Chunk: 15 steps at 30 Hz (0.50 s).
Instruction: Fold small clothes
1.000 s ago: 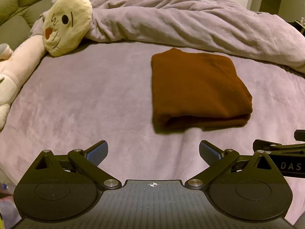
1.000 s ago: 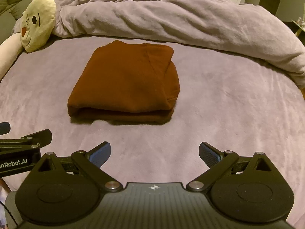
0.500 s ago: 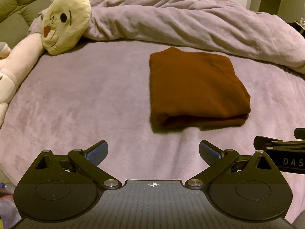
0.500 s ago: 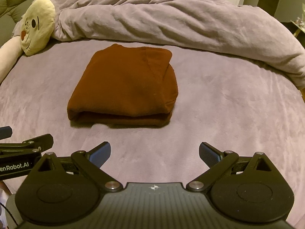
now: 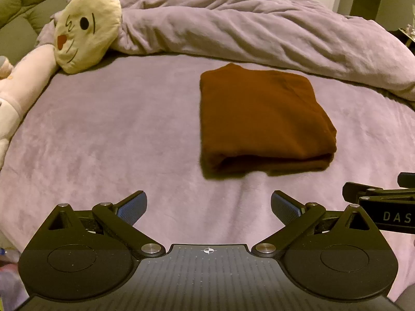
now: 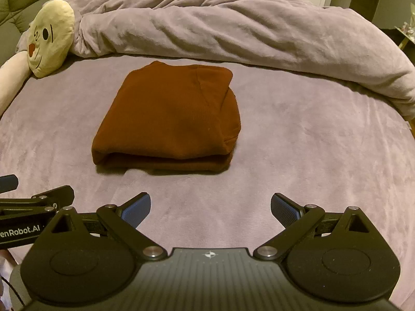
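- The brown folded cloth (image 5: 264, 119) lies flat on the purple bed (image 5: 116, 134), just where it lay a second ago. Its shape is the same too, a neat stack with the fold edges facing the cameras.
- In both views the cloth now sits a tiny bit higher in the picture than before, so both tools have pulled back a little from it.
- The left gripper (image 5: 208, 206) has its two fingers wide apart, the same as before. Nothing is between them. It hangs over bare bed, near the cloth but not touching it.
- The right gripper (image 6: 210, 207) is spread wide too, with nothing in it. It is also near the front edge of the cloth and apart from it.
- The two tools are side by side. Part of the right one pokes in at the right edge of the left view, and part of the left one shows at the left edge of the right view.
- Behind the cloth a big bunched-up purple blanket (image 5: 259, 28) runs across the bed. It does not touch the cloth.
- A yellow plush face (image 5: 88, 28) with a long pale plush body (image 5: 23, 77) lies at the far left, well apart from the cloth.
- Nothing lies on the bed between the tools and the cloth.
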{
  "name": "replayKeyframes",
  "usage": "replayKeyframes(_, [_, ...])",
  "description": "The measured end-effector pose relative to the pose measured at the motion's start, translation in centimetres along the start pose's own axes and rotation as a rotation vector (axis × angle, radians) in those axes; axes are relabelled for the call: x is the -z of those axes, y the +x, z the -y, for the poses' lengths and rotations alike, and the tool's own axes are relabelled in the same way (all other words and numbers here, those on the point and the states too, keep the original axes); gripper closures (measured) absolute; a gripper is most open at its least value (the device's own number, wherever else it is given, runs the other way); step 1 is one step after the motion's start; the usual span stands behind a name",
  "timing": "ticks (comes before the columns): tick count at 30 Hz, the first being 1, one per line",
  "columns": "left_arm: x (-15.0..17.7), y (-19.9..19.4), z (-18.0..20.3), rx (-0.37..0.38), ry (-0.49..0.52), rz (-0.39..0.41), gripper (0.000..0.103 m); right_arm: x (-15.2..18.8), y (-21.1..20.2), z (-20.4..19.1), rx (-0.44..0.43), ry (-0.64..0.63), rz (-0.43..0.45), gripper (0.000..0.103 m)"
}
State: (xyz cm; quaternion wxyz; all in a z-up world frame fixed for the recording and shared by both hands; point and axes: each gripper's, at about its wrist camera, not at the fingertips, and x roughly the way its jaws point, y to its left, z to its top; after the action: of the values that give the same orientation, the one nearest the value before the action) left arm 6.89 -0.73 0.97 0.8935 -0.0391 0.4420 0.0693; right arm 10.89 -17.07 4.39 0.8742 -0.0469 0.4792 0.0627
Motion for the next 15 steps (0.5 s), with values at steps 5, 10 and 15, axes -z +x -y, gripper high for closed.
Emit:
replayKeyframes(5, [0.02, -0.23, 0.08, 0.002, 0.001, 0.003, 0.0, -0.07, -0.19, 0.1, -0.001, 0.002, 0.002, 0.004])
replayKeyframes(10, [0.05, -0.25, 0.1, 0.007, 0.001, 0.002, 0.0, -0.07, -0.31, 0.26, -0.003, 0.002, 0.001, 0.004])
replayKeyframes(15, [-0.07, -0.18, 0.08, 0.011, -0.002, -0.005, 0.0, 0.0, -0.33, 0.23, -0.001, 0.005, 0.003, 0.004])
